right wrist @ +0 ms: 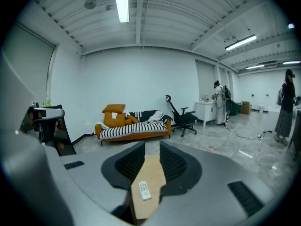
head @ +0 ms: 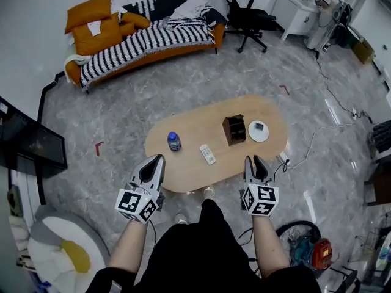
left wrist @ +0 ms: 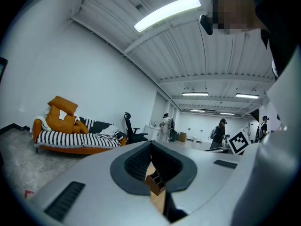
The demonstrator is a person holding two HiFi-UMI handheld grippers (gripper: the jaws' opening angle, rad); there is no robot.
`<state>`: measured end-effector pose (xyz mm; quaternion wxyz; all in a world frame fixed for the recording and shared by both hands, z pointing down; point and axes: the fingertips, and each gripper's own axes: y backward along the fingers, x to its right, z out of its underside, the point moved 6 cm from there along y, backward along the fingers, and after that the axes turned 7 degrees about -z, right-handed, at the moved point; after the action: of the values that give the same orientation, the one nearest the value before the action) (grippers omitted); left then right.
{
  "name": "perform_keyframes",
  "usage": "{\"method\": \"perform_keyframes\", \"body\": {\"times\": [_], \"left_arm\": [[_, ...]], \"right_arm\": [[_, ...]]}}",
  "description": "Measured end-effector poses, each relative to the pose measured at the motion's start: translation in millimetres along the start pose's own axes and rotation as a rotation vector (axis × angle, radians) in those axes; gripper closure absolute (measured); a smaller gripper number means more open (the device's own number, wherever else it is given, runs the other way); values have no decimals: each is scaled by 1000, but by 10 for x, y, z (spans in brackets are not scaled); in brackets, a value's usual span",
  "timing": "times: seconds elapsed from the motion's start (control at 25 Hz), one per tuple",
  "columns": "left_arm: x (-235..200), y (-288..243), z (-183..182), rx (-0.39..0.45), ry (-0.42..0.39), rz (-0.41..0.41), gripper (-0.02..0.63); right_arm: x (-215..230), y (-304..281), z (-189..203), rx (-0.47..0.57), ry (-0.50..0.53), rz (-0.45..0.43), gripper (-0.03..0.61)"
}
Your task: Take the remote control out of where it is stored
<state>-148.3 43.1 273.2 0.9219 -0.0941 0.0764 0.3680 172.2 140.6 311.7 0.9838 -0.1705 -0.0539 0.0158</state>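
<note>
**Found remote out on table; nothing gripped**

Found remote lying flat on bare top of table, toward the near edge. Placed it between bottle on its left and brown holder on its right, touching neither. Saw holder standing upright with open top, white dish just beside it on the far side from remote. Couldn't tell what holder had inside.

Read left gripper as closed: tips together, only a thin wedge of gap lower down between pads, nothing clamped. Caught holder through that wedge in left gripper view, well beyond the tips.

Read right gripper as partly open: narrow gap between pads, nothing in it. Saw remote and table top through that gap in right gripper view, well ahead of pads, no contact.

Held both grippers over table's near edge, left one toward the left end, right one toward the right end, marker cubes up.

Noted striped sofa and office chair by far wall, well apart from table.
</note>
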Motion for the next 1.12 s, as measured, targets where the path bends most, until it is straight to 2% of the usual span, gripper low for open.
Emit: {"method": "perform_keyframes", "body": {"times": [0.32, 0.68, 1.12], "left_arm": [[9, -356, 39, -34, 3, -27, 606], [30, -955, 373, -137, 5, -29, 606], [161, -1693, 925, -284, -5, 16, 606]], "right_arm": [[292, -435, 66, -104, 84, -35, 474], [648, -1104, 344, -256, 173, -87, 472], [1105, -1896, 842, -444, 504, -203, 472]]}}
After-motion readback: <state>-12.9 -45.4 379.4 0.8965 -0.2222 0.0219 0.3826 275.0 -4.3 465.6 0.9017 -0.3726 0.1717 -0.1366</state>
